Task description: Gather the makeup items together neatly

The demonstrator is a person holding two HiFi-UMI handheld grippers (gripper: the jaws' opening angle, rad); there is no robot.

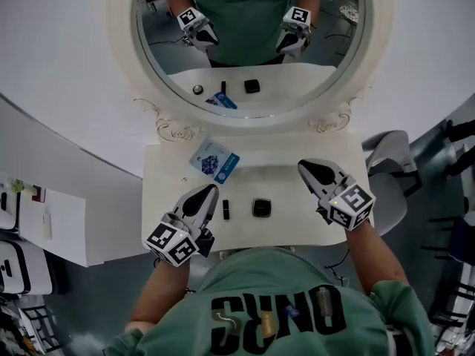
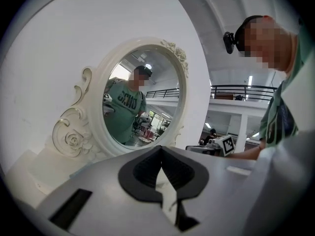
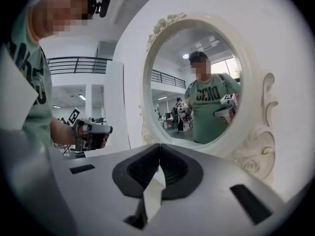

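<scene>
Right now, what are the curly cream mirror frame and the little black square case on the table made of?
The curly cream mirror frame looks like painted wood or moulded resin, matt, with raised scrolls; I cannot tell which. The little black square case looks like hard plastic, slightly glossy, its edge catching light.

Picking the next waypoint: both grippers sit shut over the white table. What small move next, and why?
Probably open the left gripper and lower it over the small black tube. Its fingers are shut and empty, the tube lies right beside them, next to the black square compact; the blue-and-white packet lies apart.
</scene>
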